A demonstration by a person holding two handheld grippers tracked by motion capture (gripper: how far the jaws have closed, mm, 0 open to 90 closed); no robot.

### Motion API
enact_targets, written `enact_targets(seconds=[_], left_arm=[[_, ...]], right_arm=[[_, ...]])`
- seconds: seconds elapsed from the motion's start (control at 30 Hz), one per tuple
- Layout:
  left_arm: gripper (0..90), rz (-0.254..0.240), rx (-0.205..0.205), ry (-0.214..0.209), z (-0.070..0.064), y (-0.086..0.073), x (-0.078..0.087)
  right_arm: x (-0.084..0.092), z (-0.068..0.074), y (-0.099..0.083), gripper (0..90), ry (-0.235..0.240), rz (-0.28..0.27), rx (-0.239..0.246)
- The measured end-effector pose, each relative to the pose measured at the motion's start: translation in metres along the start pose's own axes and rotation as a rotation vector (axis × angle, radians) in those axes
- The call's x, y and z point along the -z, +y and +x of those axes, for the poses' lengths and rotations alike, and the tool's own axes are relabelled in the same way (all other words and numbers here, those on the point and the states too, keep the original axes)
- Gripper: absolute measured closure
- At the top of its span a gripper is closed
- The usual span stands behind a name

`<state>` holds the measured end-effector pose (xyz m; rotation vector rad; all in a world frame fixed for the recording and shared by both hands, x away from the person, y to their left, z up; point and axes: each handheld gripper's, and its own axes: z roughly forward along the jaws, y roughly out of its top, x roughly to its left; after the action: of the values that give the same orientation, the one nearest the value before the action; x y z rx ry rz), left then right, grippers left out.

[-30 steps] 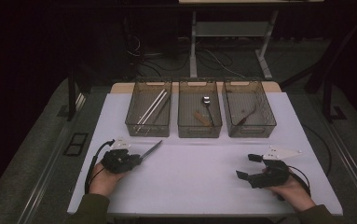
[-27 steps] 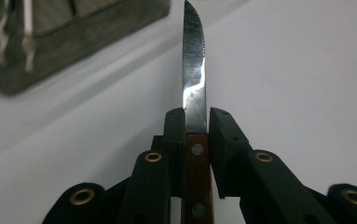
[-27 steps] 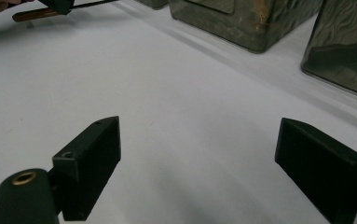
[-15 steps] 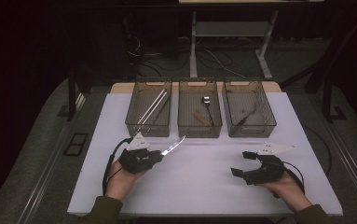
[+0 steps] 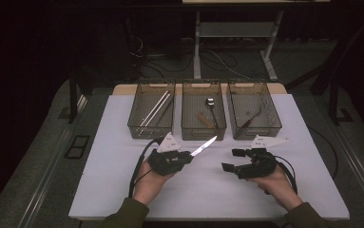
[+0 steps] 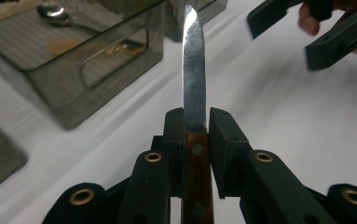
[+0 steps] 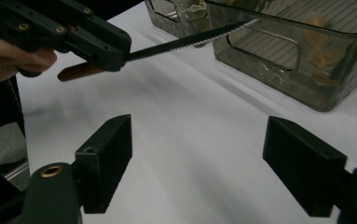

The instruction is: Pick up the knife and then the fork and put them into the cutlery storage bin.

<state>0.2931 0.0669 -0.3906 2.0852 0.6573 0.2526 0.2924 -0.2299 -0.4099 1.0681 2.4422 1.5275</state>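
Observation:
A knife (image 5: 204, 146) with a serrated steel blade and a brown wooden handle is held above the white table. My left gripper (image 5: 187, 156) is shut on its handle just behind the blade. In the left gripper view the blade (image 6: 194, 70) points straight ahead from between the pads (image 6: 174, 140). My right gripper (image 5: 233, 160) faces it from the right. It stands open, its jaws having just been closing a little with nothing between them (image 7: 202, 158). The right gripper view shows the left gripper (image 7: 97, 42) and the knife (image 7: 190, 41) at upper left.
Three smoky clear bins stand in a row at the back of the white mat (image 5: 122, 190). The left bin (image 5: 137, 124) holds pale sticks, the middle bin (image 5: 203, 133) a spoon and a wooden piece, the right bin (image 5: 255, 130) a dark utensil.
My left gripper has moved right, toward the table's middle, with the knife in it. My right gripper has shifted left toward it, its jaws a little narrower.

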Motion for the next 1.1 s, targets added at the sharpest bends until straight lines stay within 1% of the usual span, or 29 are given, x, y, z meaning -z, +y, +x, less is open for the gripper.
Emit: enact_targets(seconds=[0.07, 0.23, 0.27, 0.33, 0.5, 0.53, 0.63, 0.83, 0.97, 1.1], left_arm=[[76.5, -0.004, -0.008, -0.009, -0.004, 0.004, -0.005], [76.5, -0.023, -0.026, -0.025, -0.013, 0.011, -0.016], [76.4, -0.025, -0.028, -0.028, -0.015, 0.012, -0.018], [76.4, -0.032, -0.037, -0.031, -0.019, 0.014, -0.020], [76.4, -0.029, -0.053, -0.038, -0.024, 0.015, -0.026], [76.4, -0.033, -0.054, -0.038, -0.025, 0.015, -0.027], [76.4, -0.031, -0.060, -0.029, -0.025, 0.016, -0.028], [76.5, -0.030, -0.057, -0.025, -0.025, 0.015, -0.029], [76.7, -0.033, -0.055, -0.022, -0.024, 0.015, -0.028], [76.7, -0.040, -0.060, -0.021, -0.025, 0.015, -0.029]], right_arm=[[-0.003, 0.000, 0.002, 29.1, 0.007, 0.000, -0.008], [-0.008, -0.007, 0.007, 38.9, 0.044, -0.036, -0.061], [-0.009, -0.008, 0.008, 39.8, 0.049, -0.037, -0.065], [-0.011, -0.009, 0.009, 42.6, 0.053, -0.046, -0.072], [-0.013, -0.012, 0.011, 50.7, 0.088, -0.080, -0.107], [-0.014, -0.012, 0.011, 53.5, 0.095, -0.088, -0.113], [-0.015, -0.011, 0.012, 62.0, 0.113, -0.097, -0.115], [-0.014, -0.009, 0.014, 73.4, 0.150, -0.124, -0.122], [-0.015, -0.007, 0.016, 76.5, 0.171, -0.134, -0.124], [-0.015, -0.006, 0.020, 77.8, 0.171, -0.146, -0.126]])
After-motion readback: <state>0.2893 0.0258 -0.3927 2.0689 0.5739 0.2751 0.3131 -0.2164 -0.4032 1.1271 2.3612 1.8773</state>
